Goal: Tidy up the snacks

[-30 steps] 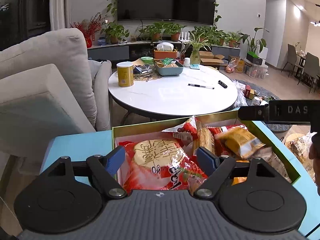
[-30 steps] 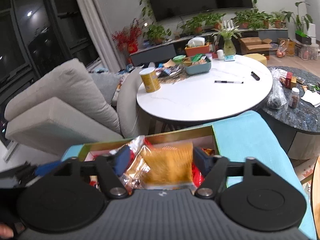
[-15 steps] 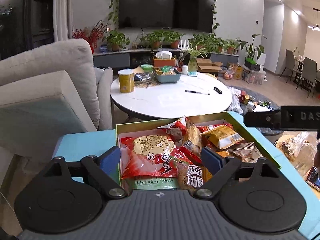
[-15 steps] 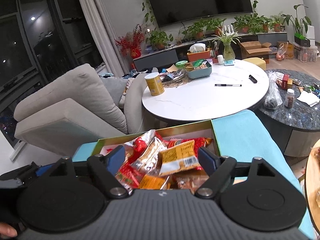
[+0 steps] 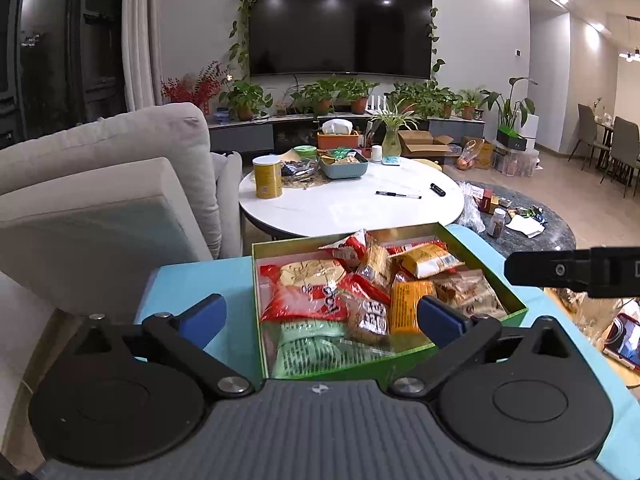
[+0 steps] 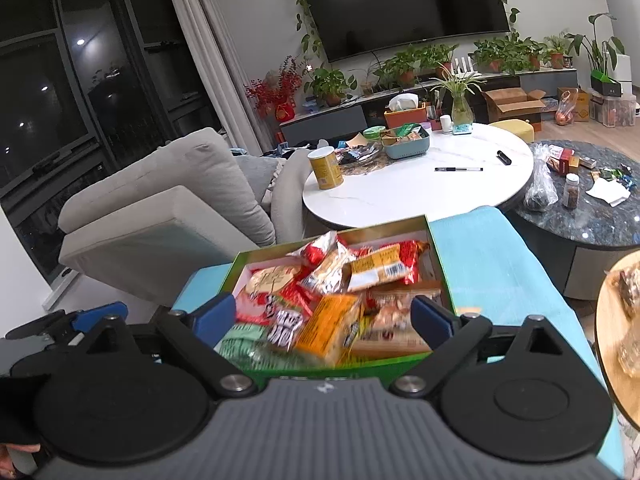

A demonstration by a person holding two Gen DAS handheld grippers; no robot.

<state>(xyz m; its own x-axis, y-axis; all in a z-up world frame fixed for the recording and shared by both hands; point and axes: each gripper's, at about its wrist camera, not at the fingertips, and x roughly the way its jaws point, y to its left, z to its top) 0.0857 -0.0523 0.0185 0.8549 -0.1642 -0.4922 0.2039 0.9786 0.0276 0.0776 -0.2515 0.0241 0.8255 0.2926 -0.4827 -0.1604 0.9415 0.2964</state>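
Observation:
A green box (image 5: pixel 516 307) full of snack packets stands on a light blue surface (image 5: pixel 192 284); it also shows in the right wrist view (image 6: pixel 438 256). Inside lie a red rice-cracker pack (image 5: pixel 304 286), an orange packet (image 5: pixel 410 304), a yellow packet (image 5: pixel 430 258) and green packets (image 5: pixel 308 346). My left gripper (image 5: pixel 320 316) is open and empty, above the box's near edge. My right gripper (image 6: pixel 323 312) is open and empty, also above the near edge. The right gripper's side shows in the left wrist view (image 5: pixel 572 270).
A white round table (image 5: pixel 352 204) with a yellow can (image 5: pixel 267 177), a tray and pens stands beyond the box. A grey sofa (image 5: pixel 108 200) is to the left, a dark round table (image 6: pixel 592 208) to the right. A wooden plate (image 6: pixel 618 332) sits at right.
Both grippers have opened and pulled back up from the box. The red pack left the left jaws and the yellow packet left the right jaws; both lie in the box.

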